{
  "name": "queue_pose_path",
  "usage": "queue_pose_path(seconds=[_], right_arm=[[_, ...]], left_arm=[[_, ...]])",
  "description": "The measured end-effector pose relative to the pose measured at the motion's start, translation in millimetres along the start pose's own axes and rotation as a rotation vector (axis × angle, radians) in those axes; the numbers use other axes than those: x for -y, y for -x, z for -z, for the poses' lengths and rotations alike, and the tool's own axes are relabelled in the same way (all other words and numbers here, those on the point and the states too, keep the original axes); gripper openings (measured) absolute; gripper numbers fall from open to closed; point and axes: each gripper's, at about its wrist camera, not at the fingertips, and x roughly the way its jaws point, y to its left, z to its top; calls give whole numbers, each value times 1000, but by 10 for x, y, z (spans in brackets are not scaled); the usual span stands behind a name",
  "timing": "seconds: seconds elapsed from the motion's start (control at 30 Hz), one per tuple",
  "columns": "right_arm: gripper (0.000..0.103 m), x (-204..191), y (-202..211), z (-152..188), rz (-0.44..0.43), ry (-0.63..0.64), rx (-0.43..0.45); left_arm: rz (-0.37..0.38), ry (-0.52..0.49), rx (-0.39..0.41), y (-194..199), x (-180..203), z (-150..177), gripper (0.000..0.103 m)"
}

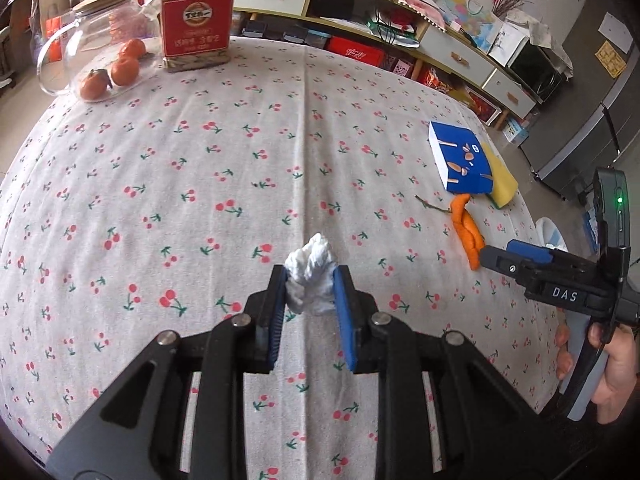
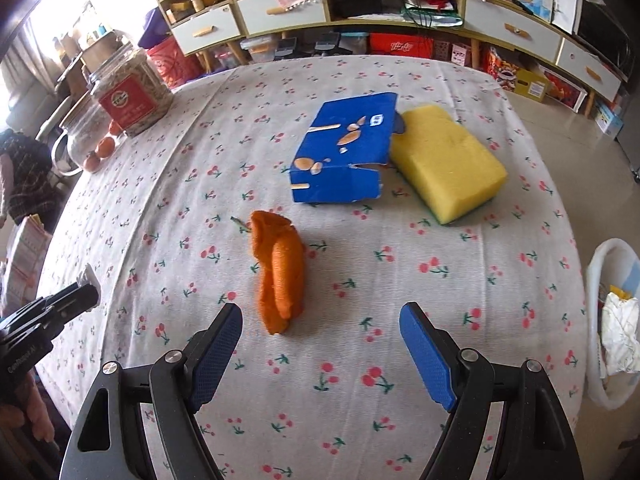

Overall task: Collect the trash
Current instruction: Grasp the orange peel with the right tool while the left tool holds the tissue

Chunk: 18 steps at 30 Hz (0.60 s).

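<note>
My left gripper (image 1: 310, 280) is shut on a crumpled white tissue (image 1: 311, 276), just above the cherry-print tablecloth (image 1: 200, 184). The right wrist view shows the left gripper (image 2: 86, 286) at the left edge with a bit of white tissue (image 2: 87, 276) at its tip. My right gripper (image 2: 320, 320) is open and empty, its fingers on either side of the near end of an orange peel (image 2: 280, 272). The peel also shows in the left wrist view (image 1: 466, 228), with the right gripper (image 1: 496, 258) beside it. A torn blue carton (image 2: 344, 152) lies behind the peel. A white bin (image 2: 612, 328) with trash stands off the table's right edge.
A yellow sponge (image 2: 446, 160) lies beside the carton. A red-labelled jar (image 1: 196, 16), a glass jar (image 1: 92, 36) and several tangerines (image 1: 120, 68) stand at the far left corner. A small twig (image 1: 432, 205) lies near the peel. Shelves and boxes line the back wall.
</note>
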Motion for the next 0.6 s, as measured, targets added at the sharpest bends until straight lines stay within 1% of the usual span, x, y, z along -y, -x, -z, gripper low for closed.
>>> queue_pose_path(seconds=[0.23, 0.33, 0.6], right_arm=[[83, -230, -233, -38, -10, 33, -28], [83, -316, -287, -60, 27, 65, -12], [82, -437, -362, -103, 91, 125, 22]], left_arm=[[13, 20, -1, 25, -72, 7, 26], [17, 23, -4, 26, -102, 8, 26], [16, 32, -9, 22, -168, 5, 26]])
